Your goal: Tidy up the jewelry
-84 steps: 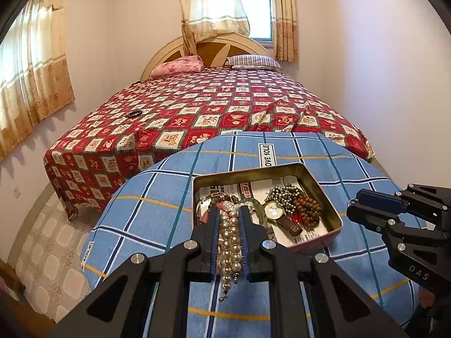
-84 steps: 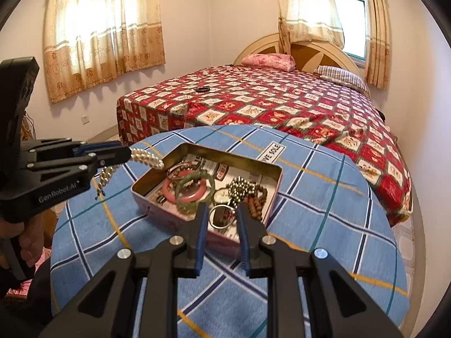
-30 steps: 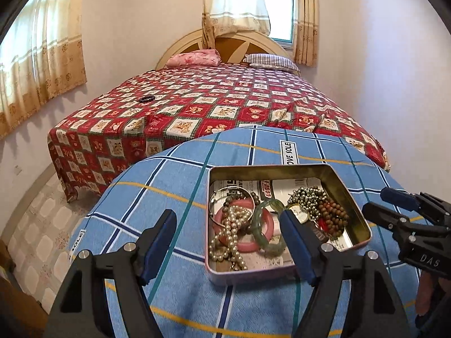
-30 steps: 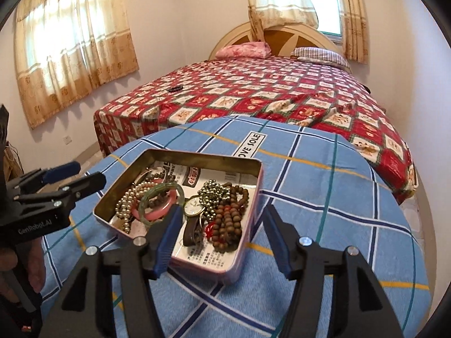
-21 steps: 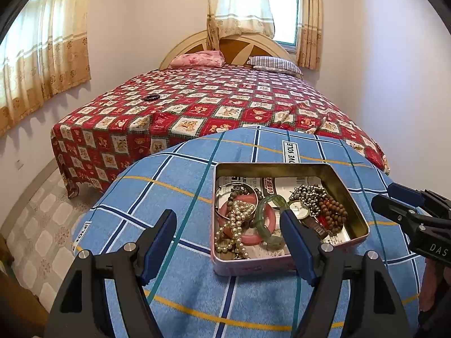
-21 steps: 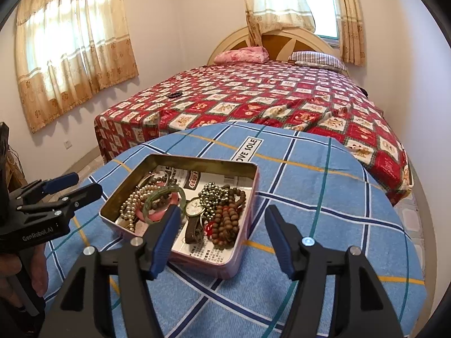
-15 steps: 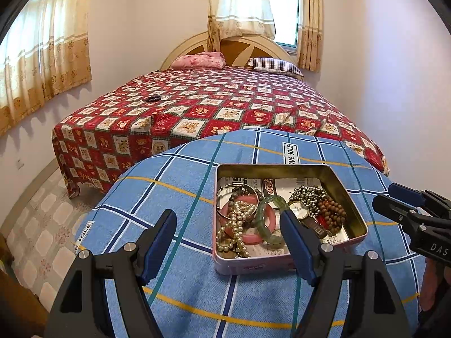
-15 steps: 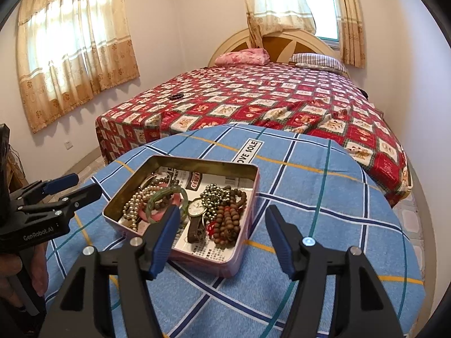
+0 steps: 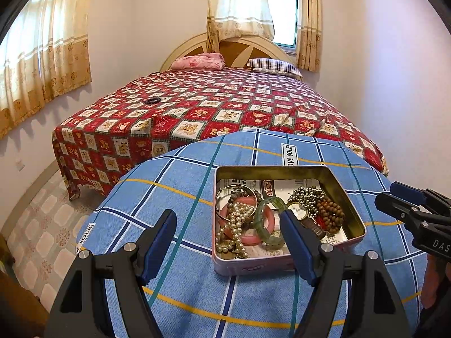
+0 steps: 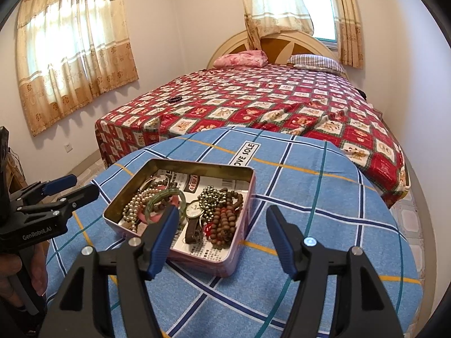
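Jewelry tin [image 9: 284, 264] sits on our blue checked surface [image 9: 174, 186], ahead of both tools; left tool [image 9: 228, 222] and right tool [image 10: 221, 221] hang spread, pinching nothing.

A bed [image 9: 214, 112] under a red patchwork cover fills the pale-walled room, its arched headboard [image 10: 284, 46] below a daylit curtained window [image 9: 282, 17], a second curtained window [image 10: 73, 53] to the bed's left, patterned floor tiles [image 9: 39, 236] beside it.
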Demonstrator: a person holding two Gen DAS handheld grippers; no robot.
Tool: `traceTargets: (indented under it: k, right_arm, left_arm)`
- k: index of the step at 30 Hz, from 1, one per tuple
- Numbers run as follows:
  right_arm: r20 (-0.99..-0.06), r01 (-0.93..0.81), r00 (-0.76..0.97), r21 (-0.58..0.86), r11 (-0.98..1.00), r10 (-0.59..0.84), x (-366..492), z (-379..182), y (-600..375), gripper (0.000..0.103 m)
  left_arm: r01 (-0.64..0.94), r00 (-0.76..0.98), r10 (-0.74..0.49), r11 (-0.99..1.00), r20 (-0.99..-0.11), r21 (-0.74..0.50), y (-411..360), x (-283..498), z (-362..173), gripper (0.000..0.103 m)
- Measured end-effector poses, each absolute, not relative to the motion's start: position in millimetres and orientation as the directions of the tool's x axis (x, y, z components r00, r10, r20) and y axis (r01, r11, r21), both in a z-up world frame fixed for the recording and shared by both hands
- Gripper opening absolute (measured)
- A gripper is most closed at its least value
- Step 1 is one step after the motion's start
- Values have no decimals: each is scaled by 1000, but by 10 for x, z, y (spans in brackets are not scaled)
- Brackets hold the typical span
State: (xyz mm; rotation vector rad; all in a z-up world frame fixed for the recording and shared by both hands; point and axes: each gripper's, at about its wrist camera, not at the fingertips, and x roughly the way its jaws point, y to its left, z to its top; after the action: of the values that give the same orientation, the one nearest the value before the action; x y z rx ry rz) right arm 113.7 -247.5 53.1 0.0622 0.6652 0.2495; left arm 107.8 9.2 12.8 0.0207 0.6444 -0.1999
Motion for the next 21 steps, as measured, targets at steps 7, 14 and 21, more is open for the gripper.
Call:
traceTargets:
  k: [7,14,21]
  right_arm:
    - [-604,-208,757,136,969,248,1148,517,-2495,68]
    - [-608,-205,755,139,969,247,1145,487,-2513,68]
    - [-606,-200,757,140,970,244,1139,481,-2521,68]
  left_arm:
    - [190,780,-177,981,-600,-43,95,1079,135,76]
    - [187,777,-172,982,-605,-39,118,1090,137,76]
    - [186,771,-165,982,-614,-31,100,1098,110,76]
